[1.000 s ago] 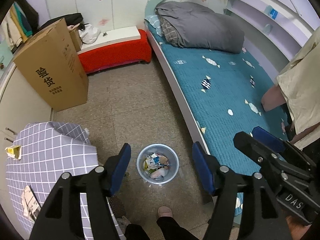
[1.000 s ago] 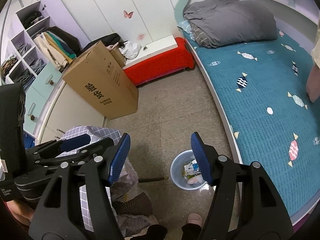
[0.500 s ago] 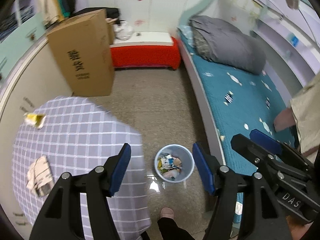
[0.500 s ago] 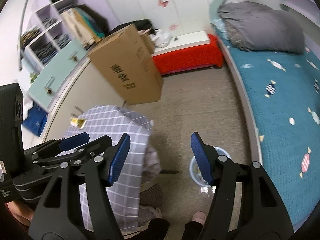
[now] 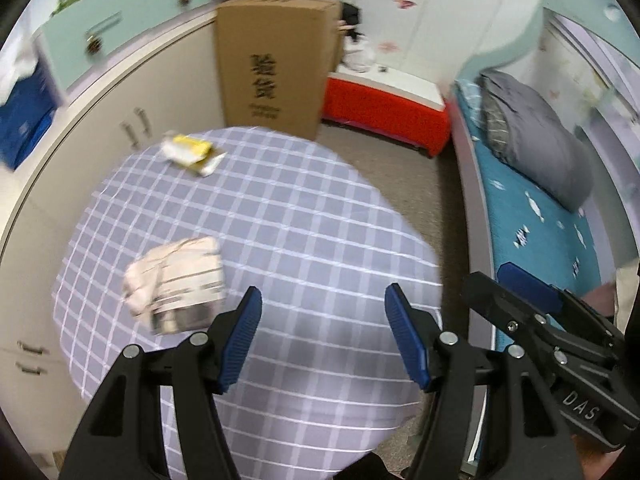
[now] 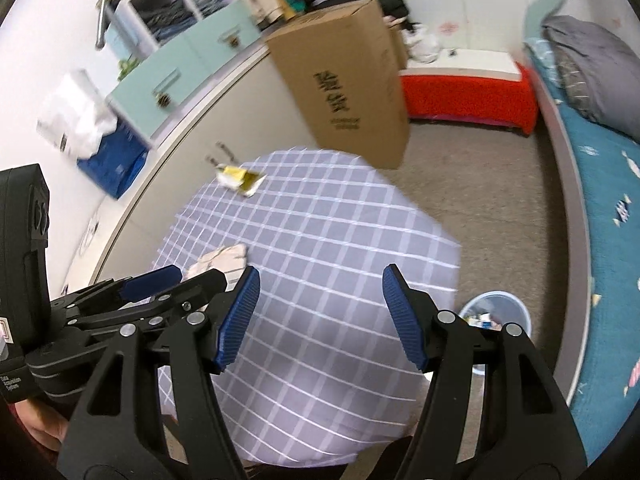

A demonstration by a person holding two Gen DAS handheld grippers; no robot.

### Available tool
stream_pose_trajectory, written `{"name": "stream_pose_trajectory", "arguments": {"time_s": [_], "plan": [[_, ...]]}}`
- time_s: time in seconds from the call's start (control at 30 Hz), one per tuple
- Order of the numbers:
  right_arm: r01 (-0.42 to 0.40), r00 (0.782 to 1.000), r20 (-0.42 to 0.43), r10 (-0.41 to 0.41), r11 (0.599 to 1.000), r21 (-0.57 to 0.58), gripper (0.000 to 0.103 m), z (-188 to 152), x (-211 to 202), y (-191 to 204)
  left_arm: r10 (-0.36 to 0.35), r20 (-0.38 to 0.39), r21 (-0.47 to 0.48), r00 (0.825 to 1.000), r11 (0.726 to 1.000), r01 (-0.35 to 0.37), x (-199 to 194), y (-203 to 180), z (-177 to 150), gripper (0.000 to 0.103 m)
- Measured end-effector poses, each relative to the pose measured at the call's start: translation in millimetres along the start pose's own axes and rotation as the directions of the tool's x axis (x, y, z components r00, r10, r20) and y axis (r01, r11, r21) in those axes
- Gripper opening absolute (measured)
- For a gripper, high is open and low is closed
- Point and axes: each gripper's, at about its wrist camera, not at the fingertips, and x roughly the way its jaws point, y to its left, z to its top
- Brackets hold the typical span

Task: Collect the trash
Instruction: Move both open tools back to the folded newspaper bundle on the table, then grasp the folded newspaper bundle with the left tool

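A crumpled beige paper wrapper [image 5: 176, 280] lies on the grey checked tablecloth [image 5: 304, 216], just left of my open, empty left gripper [image 5: 322, 336]. A yellow-and-white wrapper [image 5: 192, 152] lies at the table's far edge. In the right wrist view both show again, the beige wrapper [image 6: 222, 260] and the yellow one [image 6: 240, 176]. My right gripper [image 6: 320, 316] is open and empty above the table. A blue trash bin [image 6: 496, 316] with litter stands on the floor to the right of the table.
A tall cardboard box [image 5: 276, 64] stands behind the table beside white cabinets [image 5: 120, 112]. A red bench [image 5: 384, 108] is at the back. A bed with a teal cover [image 5: 540, 216] runs along the right. The other gripper shows in each view [image 5: 552, 336].
Both grippers have swung left and up from over the floor bin to over the checked table. The two wrappers have come into close view. Both jaws stay open.
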Motion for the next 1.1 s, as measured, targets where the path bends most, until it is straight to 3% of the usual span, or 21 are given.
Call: {"name": "stream_pose_trajectory", "arguments": {"time_s": [0.27, 0.53, 0.8, 0.97, 1.1], "plan": [[-0.032, 0.996, -0.084, 0.031, 0.999, -0.015, 0.064, -5.6, 70.1, 62.2, 0.038, -0.062, -0.075, 0.997, 0.996, -0.043, 23.0, 93.6, -5.0, 0.064], [-0.018, 0.987, -0.160, 0.017, 1.000, 0.000, 0.064, -12.8, 134.1, 92.7, 0.054, -0.172, -0.155, 0.984, 0.985, -0.082, 74.7, 177.4, -13.8, 0.064], [0.015, 0.979, -0.204, -0.016, 1.000, -0.003, 0.064, -7.7, 178.7, 105.8, 0.009, -0.251, -0.182, 0.968, 0.982, -0.056, 121.1, 212.8, -16.4, 0.063], [0.038, 0.979, -0.199, -0.044, 0.999, -0.032, 0.064, 8.9, 190.7, 111.2, -0.042, -0.253, -0.163, 0.966, 0.987, 0.000, 132.7, 217.1, -9.0, 0.025], [0.048, 0.981, -0.186, -0.055, 0.998, -0.042, 0.064, 26.1, 199.5, 112.5, -0.022, -0.193, -0.146, 0.981, 0.989, -0.007, 124.9, 221.8, 9.2, 0.018]]}}
